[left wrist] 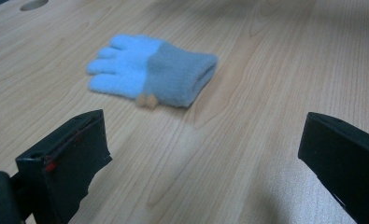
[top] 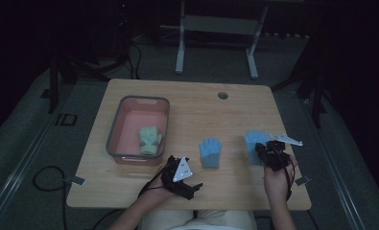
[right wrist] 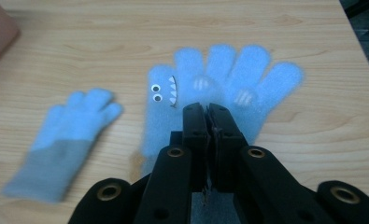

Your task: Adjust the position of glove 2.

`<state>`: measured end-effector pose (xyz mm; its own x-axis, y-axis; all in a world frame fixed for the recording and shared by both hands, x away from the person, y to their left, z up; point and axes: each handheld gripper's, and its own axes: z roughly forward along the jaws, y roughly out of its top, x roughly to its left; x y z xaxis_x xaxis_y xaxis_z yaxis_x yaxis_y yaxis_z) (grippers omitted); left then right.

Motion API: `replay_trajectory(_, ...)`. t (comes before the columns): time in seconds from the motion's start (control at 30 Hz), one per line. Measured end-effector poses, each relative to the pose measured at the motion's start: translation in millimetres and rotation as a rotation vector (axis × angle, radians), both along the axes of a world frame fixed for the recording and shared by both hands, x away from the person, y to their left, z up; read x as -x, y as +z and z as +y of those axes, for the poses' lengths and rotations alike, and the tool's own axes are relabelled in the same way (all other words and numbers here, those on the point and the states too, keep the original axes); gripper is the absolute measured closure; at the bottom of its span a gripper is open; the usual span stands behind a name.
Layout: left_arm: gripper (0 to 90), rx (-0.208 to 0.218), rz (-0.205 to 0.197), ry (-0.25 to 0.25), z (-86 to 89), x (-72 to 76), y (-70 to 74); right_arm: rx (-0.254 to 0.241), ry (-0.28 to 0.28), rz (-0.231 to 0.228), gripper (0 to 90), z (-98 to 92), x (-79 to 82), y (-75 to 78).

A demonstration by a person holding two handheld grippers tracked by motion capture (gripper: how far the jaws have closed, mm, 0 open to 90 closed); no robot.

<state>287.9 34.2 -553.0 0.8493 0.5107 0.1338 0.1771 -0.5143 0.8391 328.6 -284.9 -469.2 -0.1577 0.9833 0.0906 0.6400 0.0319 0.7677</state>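
Gloves lie on a light wooden table (top: pixel 192 110) as a person works a handheld gripper in each hand. The right gripper (right wrist: pixel 209 109) has its jaws pressed together on the cuff end of a blue monster-face glove (right wrist: pixel 224 74); googly eyes and white teeth show on the glove just left of the jaw tips, and its fingers fan out beyond them. Left of those jaws, near but apart from the held glove, rests a smaller blue-and-grey glove (right wrist: pixel 63 140). From above, the right gripper (top: pixel 272 152) sits over the monster-face glove (top: pixel 254 140) near the table's right edge. The left gripper (left wrist: pixel 201 154) holds its jaws wide, nothing between them; the blue-and-grey glove (left wrist: pixel 154 70) lies flat ahead of them. Beyond the left gripper (top: pixel 193 188) stands a grey-rimmed pink bin (top: pixel 129 103) holding a green-and-yellow glove (top: pixel 149 139).
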Motion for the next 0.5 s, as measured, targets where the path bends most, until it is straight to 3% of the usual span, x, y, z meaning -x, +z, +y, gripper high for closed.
replay_trajectory(0.17,1.5,0.001,-0.001,0.001,-0.4,0.3,0.0,-0.013,-0.004,0.004,86.7,10.1,6.7,-3.9)
replay_trajectory(0.33,1.5,-0.004,-0.002,0.000,-0.8,0.4,0.2,0.054,-0.018,0.021,86.7,19.6,0.7,-15.8)
replay_trajectory(0.5,1.5,-0.002,-0.001,-0.001,-0.2,-0.2,-0.1,0.067,-0.019,0.047,86.7,23.0,-11.7,-33.7)
